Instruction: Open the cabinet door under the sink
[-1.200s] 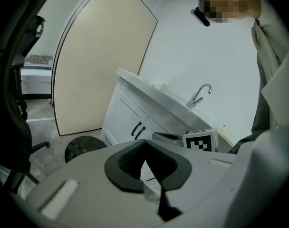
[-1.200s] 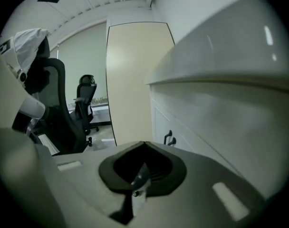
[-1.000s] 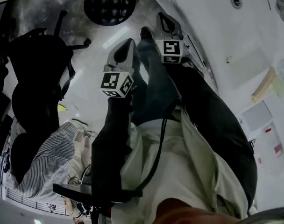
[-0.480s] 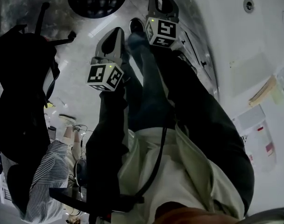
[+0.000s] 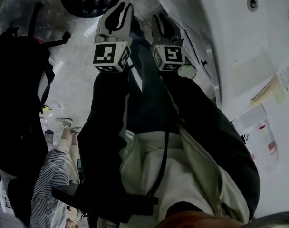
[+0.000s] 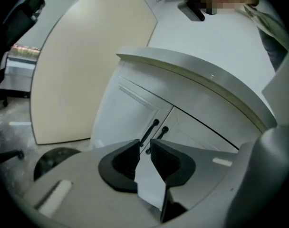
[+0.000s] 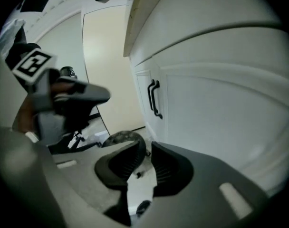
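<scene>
White cabinet door [image 6: 128,115] under the counter [image 6: 197,65] is closed, and both grippers are short of it.
Head view: left gripper [image 5: 117,12] and right gripper [image 5: 164,23] are side by side; the door is not clear here. Left gripper view: the jaws have just been opening and stand slightly apart and empty, just below the door's black handle [image 6: 149,132]. Right gripper view: the jaws are a little apart and hold nothing, down-left of the door.
</scene>
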### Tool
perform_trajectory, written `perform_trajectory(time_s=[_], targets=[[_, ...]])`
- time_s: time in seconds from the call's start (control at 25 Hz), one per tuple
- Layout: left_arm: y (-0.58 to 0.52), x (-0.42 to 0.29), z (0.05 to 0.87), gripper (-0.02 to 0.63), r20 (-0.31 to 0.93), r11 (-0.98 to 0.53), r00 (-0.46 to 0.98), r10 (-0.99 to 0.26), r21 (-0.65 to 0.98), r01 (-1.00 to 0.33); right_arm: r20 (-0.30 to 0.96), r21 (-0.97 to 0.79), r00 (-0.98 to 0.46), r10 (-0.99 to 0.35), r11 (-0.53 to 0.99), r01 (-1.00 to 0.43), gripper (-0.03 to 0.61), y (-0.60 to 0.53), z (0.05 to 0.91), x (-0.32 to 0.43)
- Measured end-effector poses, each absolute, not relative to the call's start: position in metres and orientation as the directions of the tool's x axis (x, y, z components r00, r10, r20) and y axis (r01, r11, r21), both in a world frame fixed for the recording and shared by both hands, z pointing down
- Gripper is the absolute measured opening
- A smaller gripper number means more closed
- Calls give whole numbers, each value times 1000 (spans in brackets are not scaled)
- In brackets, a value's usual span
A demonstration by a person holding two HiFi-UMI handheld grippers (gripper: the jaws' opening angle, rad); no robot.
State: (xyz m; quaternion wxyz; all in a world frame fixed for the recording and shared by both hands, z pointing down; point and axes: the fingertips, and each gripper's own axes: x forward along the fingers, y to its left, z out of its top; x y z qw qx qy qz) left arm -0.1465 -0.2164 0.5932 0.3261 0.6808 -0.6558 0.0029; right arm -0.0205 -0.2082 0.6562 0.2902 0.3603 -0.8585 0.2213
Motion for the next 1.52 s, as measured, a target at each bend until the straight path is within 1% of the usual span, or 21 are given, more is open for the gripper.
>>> perform_trajectory(time_s=[0.04, 0.08, 0.16, 0.24, 0.32, 0.4, 0.48, 0.52, 0.56, 0.6, 0.72, 0.96, 1.08, 1.32, 1.52], targets=[[-234, -139, 591, 83, 403, 14, 172, -899, 419, -908, 684, -182, -571, -453, 652, -736, 74, -192, 658, -5], [-250, -130, 590, 112, 381, -48, 209, -901, 392, -919, 707, -193, -572, -417, 664, -723, 74, -178, 659, 9], [-274, -111, 592, 143, 359, -171, 281, -890, 309, -936, 734, -219, -579, -355, 684, -696, 74, -152, 658, 31], [-289, -91, 598, 149, 360, -271, 334, -871, 215, -938, 746, -244, -587, -315, 691, -681, 74, -135, 656, 46], [-297, -76, 604, 149, 377, -324, 347, -859, 125, -938, 748, -264, -596, -293, 692, -671, 74, -127, 654, 53], [-305, -74, 610, 143, 394, -325, 315, -864, 43, -945, 746, -281, -606, -277, 694, -663, 74, -124, 654, 55], [-312, -78, 616, 113, 398, -312, 285, -872, -3, -950, 742, -303, -618, -261, 692, -655, 74, -123, 656, 53], [-314, -77, 618, 98, 399, -321, 288, -871, -16, -947, 738, -316, -626, -253, 690, -651, 74, -123, 656, 52], [-315, -74, 619, 69, 400, -335, 297, -867, -28, -942, 733, -327, -634, -247, 689, -646, 74, -123, 655, 51], [-316, -71, 620, 61, 405, -347, 302, -863, -39, -937, 726, -336, -643, -244, 689, -642, 74, -123, 653, 48], [-320, -69, 622, 54, 418, -347, 301, -857, -37, -937, 699, -326, -659, -279, 695, -640, 74, -131, 644, 42], [-319, -70, 621, 49, 421, -297, 263, -868, -17, -955, 626, -200, -631, -458, 688, -697, 74, -166, 612, 43], [-316, -72, 623, 48, 425, -280, 246, -871, -17, -960, 576, -139, -629, -523, 695, -706, 74, -183, 598, 38], [-290, -83, 623, 48, 433, -240, 210, -877, -17, -971, 549, -132, -610, -571, 661, -738, 74, -193, 602, 32], [-258, -93, 623, 48, 445, -184, 162, -881, -8, -983, 541, -139, -609, -580, 652, -745, 74, -166, 598, 34]])
